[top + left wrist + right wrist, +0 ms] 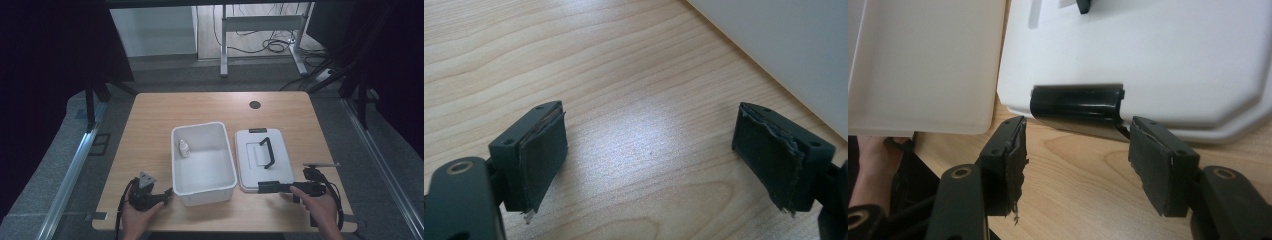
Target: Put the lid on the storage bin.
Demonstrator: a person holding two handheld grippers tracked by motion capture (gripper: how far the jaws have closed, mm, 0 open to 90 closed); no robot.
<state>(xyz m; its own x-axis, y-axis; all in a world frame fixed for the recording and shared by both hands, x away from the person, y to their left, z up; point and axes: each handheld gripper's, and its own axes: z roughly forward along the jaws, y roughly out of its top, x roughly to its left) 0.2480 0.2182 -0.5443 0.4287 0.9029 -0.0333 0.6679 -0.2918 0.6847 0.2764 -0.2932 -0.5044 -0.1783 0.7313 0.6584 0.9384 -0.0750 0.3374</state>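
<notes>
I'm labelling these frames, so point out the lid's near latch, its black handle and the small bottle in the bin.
near latch point(1077, 103), right gripper view, middle of the black clip.
black handle point(268, 151), high view, middle of its bar.
small bottle point(184, 148), high view, its body.

Lab, black curtains, floor cables, desk frame

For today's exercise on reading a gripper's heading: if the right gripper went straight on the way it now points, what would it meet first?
Most likely the black latch on the near edge of the white lid. The right gripper has its jaws open and the latch lies just ahead between them, though the gap is hard to judge.
</notes>
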